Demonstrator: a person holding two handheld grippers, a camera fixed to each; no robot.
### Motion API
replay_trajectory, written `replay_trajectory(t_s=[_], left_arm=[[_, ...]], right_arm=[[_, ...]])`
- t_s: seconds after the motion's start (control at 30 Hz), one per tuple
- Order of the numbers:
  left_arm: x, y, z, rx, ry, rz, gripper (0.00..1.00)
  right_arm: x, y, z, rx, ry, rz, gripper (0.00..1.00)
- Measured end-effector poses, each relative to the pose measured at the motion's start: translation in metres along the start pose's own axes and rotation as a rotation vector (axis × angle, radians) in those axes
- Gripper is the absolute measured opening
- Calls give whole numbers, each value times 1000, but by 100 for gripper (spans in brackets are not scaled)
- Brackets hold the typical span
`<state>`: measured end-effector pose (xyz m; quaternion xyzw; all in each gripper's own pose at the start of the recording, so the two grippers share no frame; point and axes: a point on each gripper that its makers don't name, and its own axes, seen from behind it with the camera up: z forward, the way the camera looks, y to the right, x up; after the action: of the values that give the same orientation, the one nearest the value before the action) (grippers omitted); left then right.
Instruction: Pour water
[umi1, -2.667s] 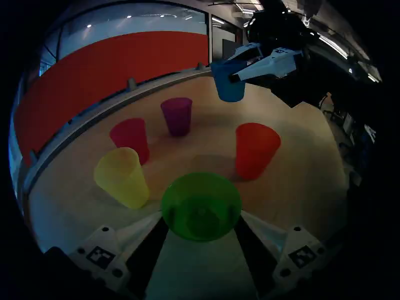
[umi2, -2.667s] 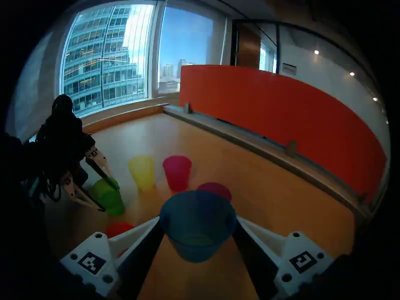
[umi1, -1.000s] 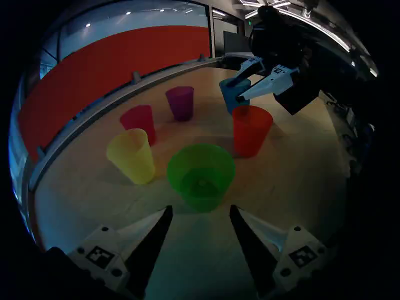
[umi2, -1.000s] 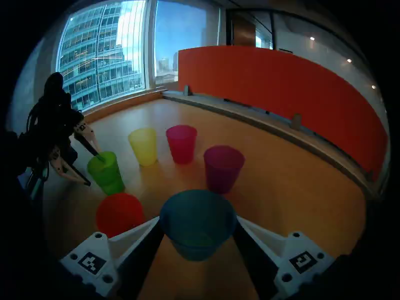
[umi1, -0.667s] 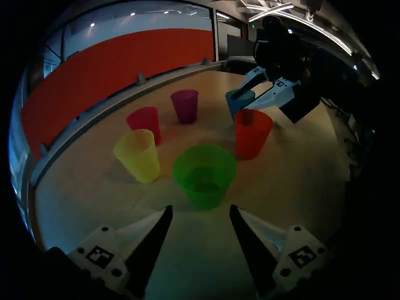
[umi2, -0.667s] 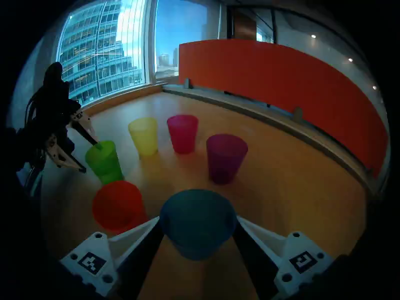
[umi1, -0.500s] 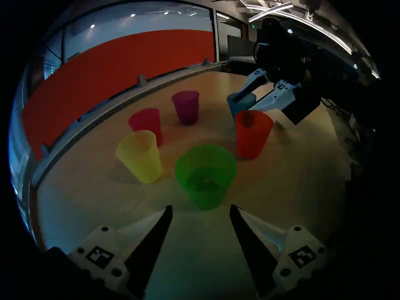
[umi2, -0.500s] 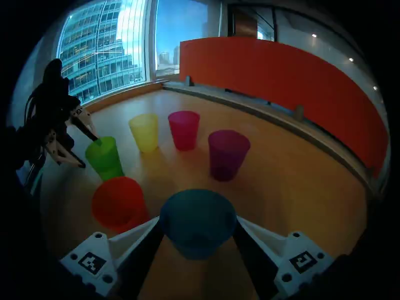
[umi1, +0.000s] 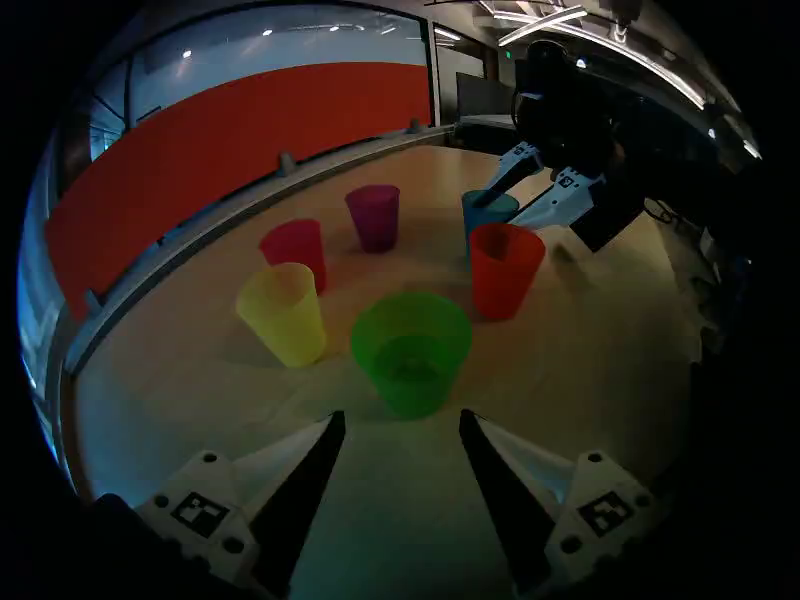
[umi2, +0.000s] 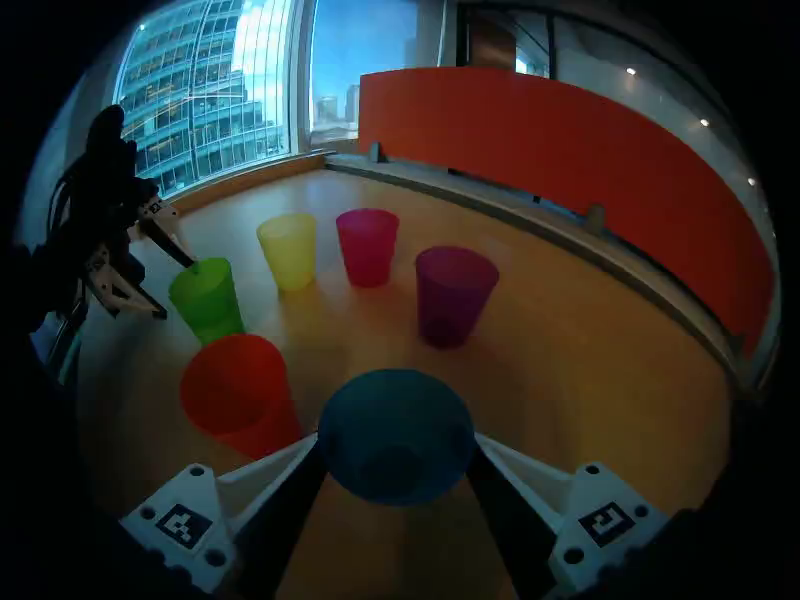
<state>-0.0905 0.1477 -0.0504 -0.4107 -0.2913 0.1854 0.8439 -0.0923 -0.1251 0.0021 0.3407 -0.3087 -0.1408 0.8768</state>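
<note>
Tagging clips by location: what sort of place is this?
Probably a high-rise office. Big windows look out on glass towers, an orange partition edges the long wooden table, and strip lights run along the ceiling.

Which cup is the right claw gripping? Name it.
The blue cup, clamped in the right claw; the other five stand free on the table.

The orange cup (umi1: 505, 270) partly hides the blue cup (umi1: 478, 214).
</note>
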Motion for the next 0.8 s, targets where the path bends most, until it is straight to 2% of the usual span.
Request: replay_trajectory(t_s=[0.2, 0.33, 0.57, 0.8], left_arm=[[1, 1, 0, 2, 1, 0, 84], [2, 0, -2, 5, 3, -2, 84], [3, -3, -5, 18, 6, -3, 84], [3, -7, -12, 42, 19, -22, 84]], right_arm=[[0, 0, 0, -5, -3, -6, 93], [-1, 1, -1, -10, -6, -13, 100], [-2, 1, -4, -17, -2, -14, 100], [-7, 2, -16, -32, 1, -20, 100]])
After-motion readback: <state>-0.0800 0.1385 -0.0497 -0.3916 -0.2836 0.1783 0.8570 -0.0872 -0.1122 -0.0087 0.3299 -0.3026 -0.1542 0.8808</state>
